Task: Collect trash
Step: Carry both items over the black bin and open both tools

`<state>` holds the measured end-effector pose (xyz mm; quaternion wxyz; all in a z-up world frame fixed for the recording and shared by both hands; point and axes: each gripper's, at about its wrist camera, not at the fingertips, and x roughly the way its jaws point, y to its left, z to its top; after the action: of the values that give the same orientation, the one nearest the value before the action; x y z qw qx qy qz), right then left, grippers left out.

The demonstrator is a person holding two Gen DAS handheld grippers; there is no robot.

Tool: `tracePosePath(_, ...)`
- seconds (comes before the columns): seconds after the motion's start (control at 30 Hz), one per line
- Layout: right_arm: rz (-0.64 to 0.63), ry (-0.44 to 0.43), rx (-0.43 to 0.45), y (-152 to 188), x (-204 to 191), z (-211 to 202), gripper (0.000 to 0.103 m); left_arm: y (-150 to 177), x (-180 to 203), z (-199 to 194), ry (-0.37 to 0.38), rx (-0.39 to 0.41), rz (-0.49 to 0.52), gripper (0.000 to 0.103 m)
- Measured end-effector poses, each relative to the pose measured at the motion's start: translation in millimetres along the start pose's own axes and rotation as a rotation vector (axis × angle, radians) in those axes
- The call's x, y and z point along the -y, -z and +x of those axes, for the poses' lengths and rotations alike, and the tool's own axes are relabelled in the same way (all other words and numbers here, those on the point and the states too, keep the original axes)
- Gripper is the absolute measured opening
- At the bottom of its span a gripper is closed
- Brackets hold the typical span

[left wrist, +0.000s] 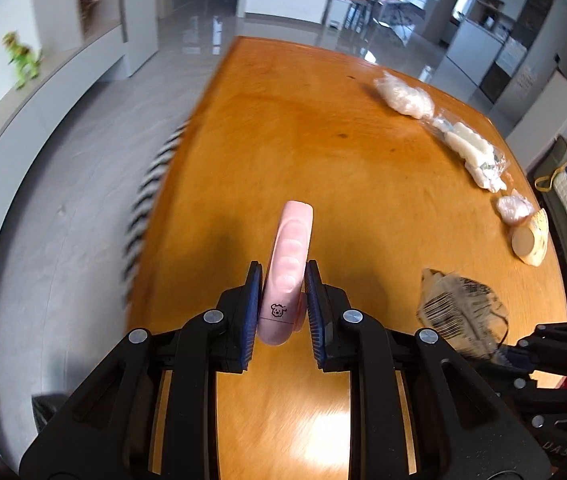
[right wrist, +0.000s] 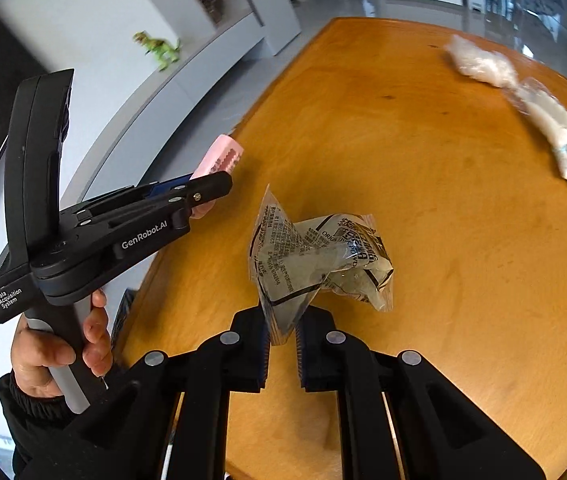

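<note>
Wrapper upright in right hand-held gripper

Two hand-held grippers: left hand-held gripper, right hand-held gripper; one pink brush; one printed wrapper.

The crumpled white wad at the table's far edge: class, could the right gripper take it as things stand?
Probably not: the right gripper is already shut on the clear printed wrapper, and the white wad lies well beyond it.

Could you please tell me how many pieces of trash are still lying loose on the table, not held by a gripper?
4: a white crumpled bag farthest away, a clear packet next, a small pinkish wad, and a paper cup on its side nearest. Others may lie outside view.
</note>
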<state>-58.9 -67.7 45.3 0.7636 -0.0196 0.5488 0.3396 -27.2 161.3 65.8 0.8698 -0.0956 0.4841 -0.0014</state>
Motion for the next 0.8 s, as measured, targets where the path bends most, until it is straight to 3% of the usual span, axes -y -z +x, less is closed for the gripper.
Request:
tracePosePath(0.2, -0.144, -0.067, -0.036, 30, -90, 19, 0.012, 61, -54, -52, -0.05, 0.033, -0.083, 0.022)
tracePosePath(0.53, -0.422, -0.199, -0.16, 93, -244, 62, 0.012, 202, -174, -146, -0.193, 0.078, -0.32, 0.022)
tracePosePath(0.67, -0.508, -0.221, -0.231, 118, -287, 88, 0.011, 253, -215, -172, -0.271, 0.091, -0.423, 0.022)
tracePosePath(0.8, -0.545, -0.235, -0.296, 134, -307, 113, 0.011, 298, -247, -184, -0.302, 0.082, -0.524, 0.022)
